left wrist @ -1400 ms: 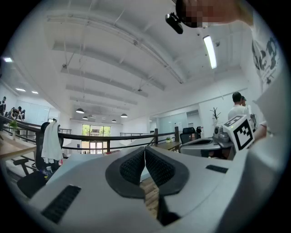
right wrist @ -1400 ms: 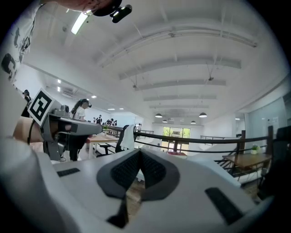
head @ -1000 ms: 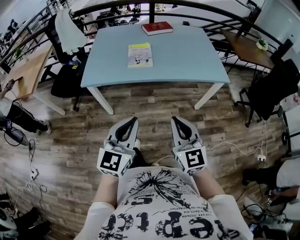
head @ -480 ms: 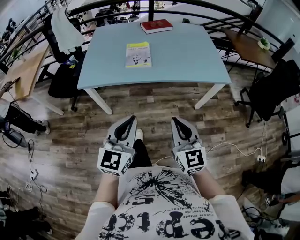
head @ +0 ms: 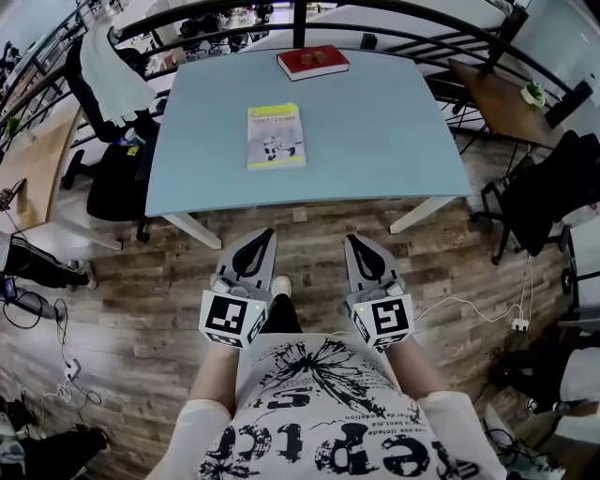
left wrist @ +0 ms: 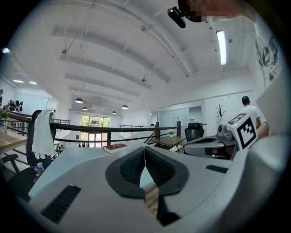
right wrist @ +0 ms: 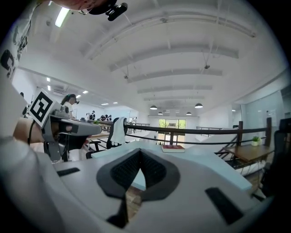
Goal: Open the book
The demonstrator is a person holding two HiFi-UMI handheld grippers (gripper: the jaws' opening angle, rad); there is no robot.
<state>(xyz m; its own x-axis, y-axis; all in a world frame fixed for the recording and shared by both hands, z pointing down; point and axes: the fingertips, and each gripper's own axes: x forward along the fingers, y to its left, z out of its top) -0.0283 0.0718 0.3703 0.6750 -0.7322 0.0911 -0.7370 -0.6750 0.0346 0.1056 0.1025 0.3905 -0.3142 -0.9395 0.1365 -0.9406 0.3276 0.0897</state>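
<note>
A thin book with a yellow and white cover (head: 276, 137) lies shut on the pale blue table (head: 375, 141), left of its middle. A thicker red book (head: 313, 62) lies shut at the far edge; it shows as red book (left wrist: 115, 147) in the left gripper view and red book (right wrist: 173, 148) in the right gripper view. My left gripper (head: 266, 235) and right gripper (head: 352, 241) hang side by side over the wooden floor, short of the table's near edge. Both are shut with nothing between their tips, as seen at left gripper (left wrist: 145, 149) and right gripper (right wrist: 140, 152).
A black railing (head: 394, 11) runs behind the table. An office chair with a white cloth (head: 108, 66) stands at the left, a dark chair (head: 548, 187) at the right. A wooden side table (head: 492, 89) stands at the back right. Cables (head: 487, 305) lie on the floor.
Both grippers and the view have advanced toward the table; the table and its books now sit lower and nearer in the head view. The jaws stayed shut.
</note>
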